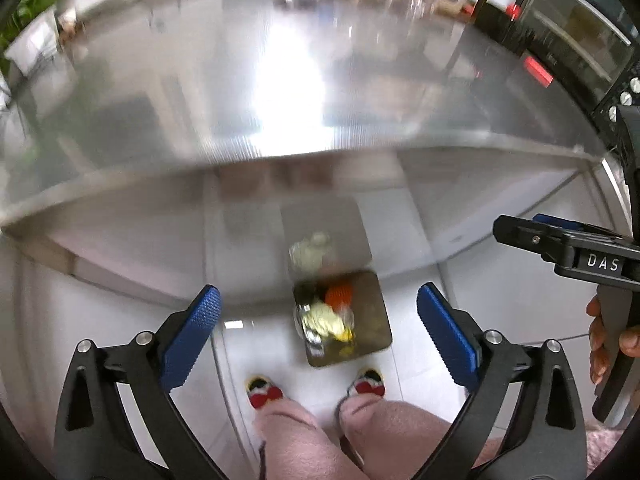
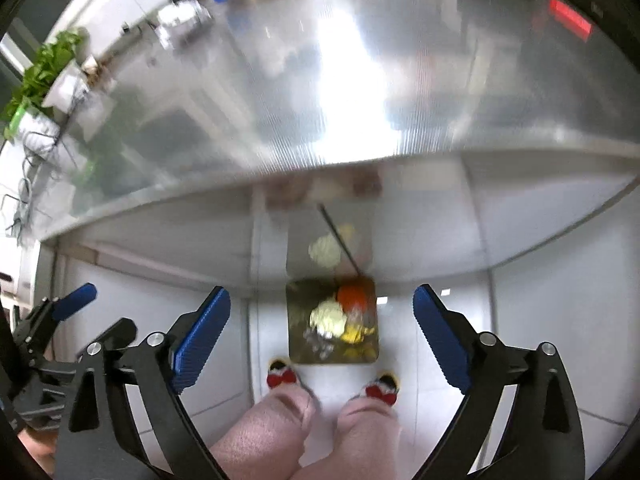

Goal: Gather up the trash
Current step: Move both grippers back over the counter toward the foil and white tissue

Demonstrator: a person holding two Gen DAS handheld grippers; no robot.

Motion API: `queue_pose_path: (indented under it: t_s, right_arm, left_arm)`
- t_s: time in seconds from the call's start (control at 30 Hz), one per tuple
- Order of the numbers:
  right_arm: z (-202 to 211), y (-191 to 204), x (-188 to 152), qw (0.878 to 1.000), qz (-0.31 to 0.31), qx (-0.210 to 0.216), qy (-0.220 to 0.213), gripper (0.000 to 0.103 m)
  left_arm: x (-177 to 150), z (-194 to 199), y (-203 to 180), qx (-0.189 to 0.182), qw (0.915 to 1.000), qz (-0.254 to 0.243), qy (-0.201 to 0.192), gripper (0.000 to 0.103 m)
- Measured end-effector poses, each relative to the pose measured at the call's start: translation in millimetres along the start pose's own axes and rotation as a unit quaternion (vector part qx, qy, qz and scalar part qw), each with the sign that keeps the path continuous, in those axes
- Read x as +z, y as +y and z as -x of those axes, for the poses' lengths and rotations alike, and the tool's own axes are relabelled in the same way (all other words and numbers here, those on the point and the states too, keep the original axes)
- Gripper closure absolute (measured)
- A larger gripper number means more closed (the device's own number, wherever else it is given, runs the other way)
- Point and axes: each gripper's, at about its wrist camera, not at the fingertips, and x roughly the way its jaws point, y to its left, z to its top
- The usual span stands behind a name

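A square metal bin (image 1: pixel 372 316) stands on the white floor below the table's front edge, also in the right wrist view (image 2: pixel 296 320). Inside lie an orange object (image 1: pixel 339 295), pale crumpled trash (image 1: pixel 320 316) and yellow scraps (image 2: pixel 352 334). My left gripper (image 1: pixel 318 328) is open and empty, held above the bin. My right gripper (image 2: pixel 322 328) is open and empty, also above the bin. The right gripper shows at the right of the left wrist view (image 1: pixel 520 232). The left gripper shows at the left of the right wrist view (image 2: pixel 76 300).
A shiny steel table (image 1: pixel 240 100) fills the upper half of both views, its front panel mirroring the bin. A black oven (image 1: pixel 580 40) stands at its right end. Plants (image 2: pixel 44 64) stand at the left. The person's feet in slippers (image 1: pixel 260 392) stand just before the bin.
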Motion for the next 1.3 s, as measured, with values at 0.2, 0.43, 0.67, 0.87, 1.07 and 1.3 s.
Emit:
queue_pose_path:
  t_s: [0.2, 0.43, 0.67, 0.87, 1.07, 1.3]
  right_arm:
    - [44.1, 6.5, 32.4, 0.999, 0.009, 0.010, -0.053, 0.006]
    - [67.6, 14.3, 82.8, 0.995, 0.006, 0.018, -0.095, 0.006]
    - [72.7, 22.4, 144.9, 0.990, 0.016, 0.007, -0.141, 0.006]
    - [55.6, 30.7, 202.1, 0.986, 0.023, 0.000, -0.164, 0.007]
    - [29.4, 34.9, 251.9, 0.985, 0.032, -0.005, -0.172, 0.025]
    - [-2.2, 41.3, 280.8, 0.986, 0.047, -0.013, -0.162, 0.038]
  left_arm:
    - [38.9, 53.1, 1.5, 0.000, 0.9982, 0.001, -0.061, 0.008]
    - [86.4, 65.3, 6.3, 0.002, 0.9950, -0.004, -0.100, 0.008]
    - [140.1, 52.8, 14.5, 0.003, 0.9928, -0.010, -0.120, 0.008]
    - [187.8, 29.4, 22.2, 0.001, 0.9923, -0.012, -0.123, 0.008]
    - [226.5, -3.4, 33.9, -0.011, 0.9933, 0.009, -0.115, 0.015]
    - [255.5, -48.5, 32.2, -0.007, 0.9958, -0.001, -0.091, 0.032]
